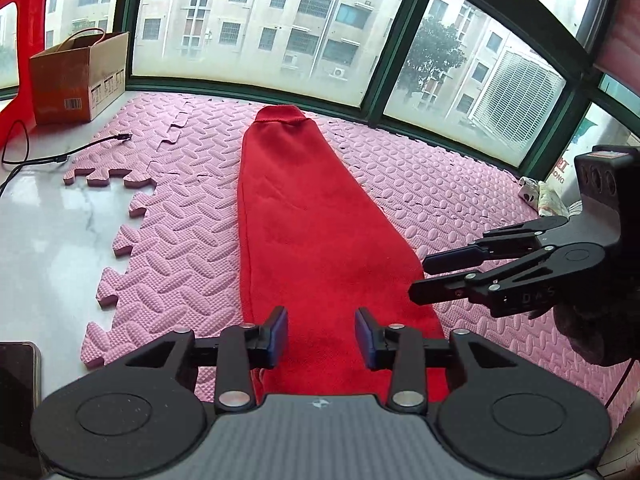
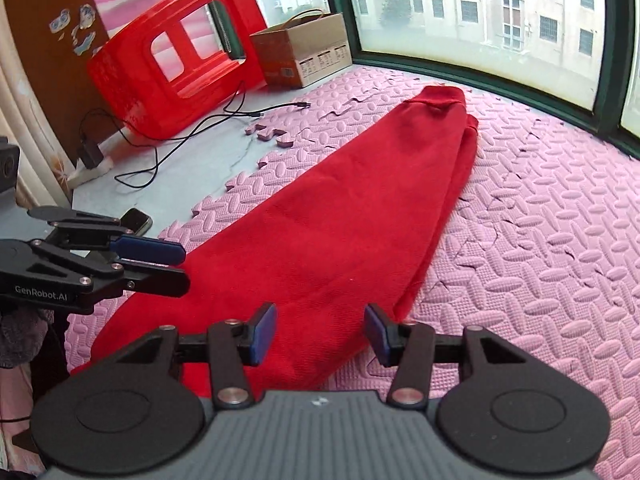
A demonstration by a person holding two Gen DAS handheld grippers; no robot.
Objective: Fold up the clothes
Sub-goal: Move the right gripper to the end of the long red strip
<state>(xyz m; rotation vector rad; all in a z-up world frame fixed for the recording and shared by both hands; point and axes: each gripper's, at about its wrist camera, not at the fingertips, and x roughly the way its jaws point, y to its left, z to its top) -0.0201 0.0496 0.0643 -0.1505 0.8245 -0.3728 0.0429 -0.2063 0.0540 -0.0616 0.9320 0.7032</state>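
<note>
Red knitted garment [image 1: 316, 216] lies flat on the pink interlocking foam mat [image 1: 440, 184], already narrowed to a long strip: side edges appear doubled in, ribbed band at the far end by the window, wider end nearest the cameras.

Left hand-held gripper [image 1: 321, 336]: jaws wide, nothing between them, poised above the near end of the strip. Right hand-held gripper [image 2: 321, 334]: jaws wide, also empty, over the near right edge of the cloth.

Stage: a lengthwise fold stands; whether a crosswise fold is still due cannot be settled from this moment.

Risks, as judged:
- Layers along the right edge look loosely stacked. A pinch that catches only the top layer would peel the strip open when lifted.
- Uneven lift by the two sides would skew the strip, so edges would not meet.
- Knit cloth on the textured foam may drag and bunch, not slide.
- Loose mat pieces [image 2: 272, 136] and raised seams could lift with the cloth.
- Black cable [image 2: 192, 136] and dark phone [image 2: 136, 220] lie left, off the mat; a wide sweep could snag them.
</note>
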